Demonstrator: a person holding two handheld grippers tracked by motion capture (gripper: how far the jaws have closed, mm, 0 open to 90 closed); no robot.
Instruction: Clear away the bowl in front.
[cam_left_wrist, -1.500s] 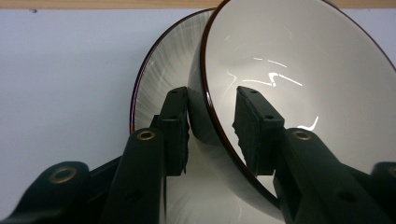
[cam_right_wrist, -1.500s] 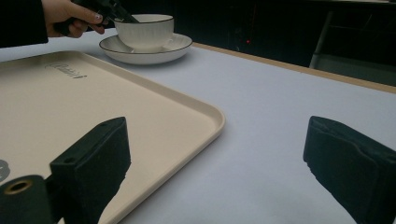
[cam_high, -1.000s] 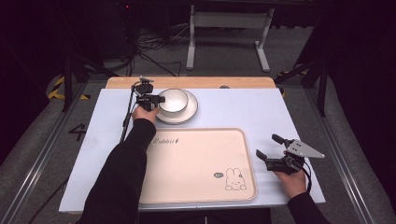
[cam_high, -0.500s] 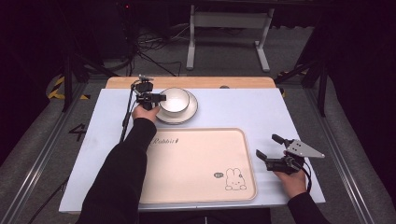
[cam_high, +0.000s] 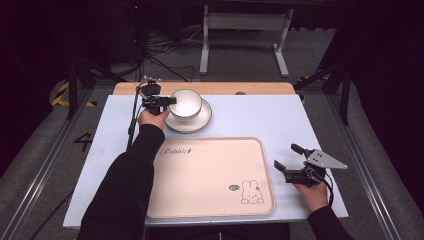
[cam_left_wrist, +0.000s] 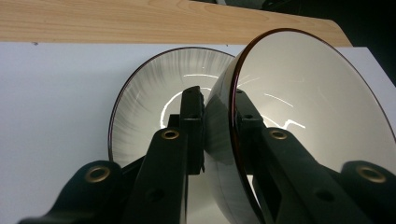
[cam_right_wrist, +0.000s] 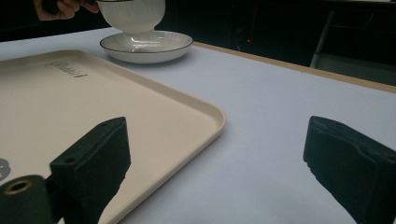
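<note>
Left gripper clenching glossy round white bowl's dark rim, just above ribbed saucer, right gripper gaping over matte white tabletop beside cream tray, dark room surrounding

In the left gripper view the bowl is running off the right and bottom edges, and it is covering much of the plate beyond the left gripper. In the right gripper view the bowl's top is being cut off by the upper edge, the tray is running off the left edge, and its rabbit drawing is staying too small to read in the high view.
</note>
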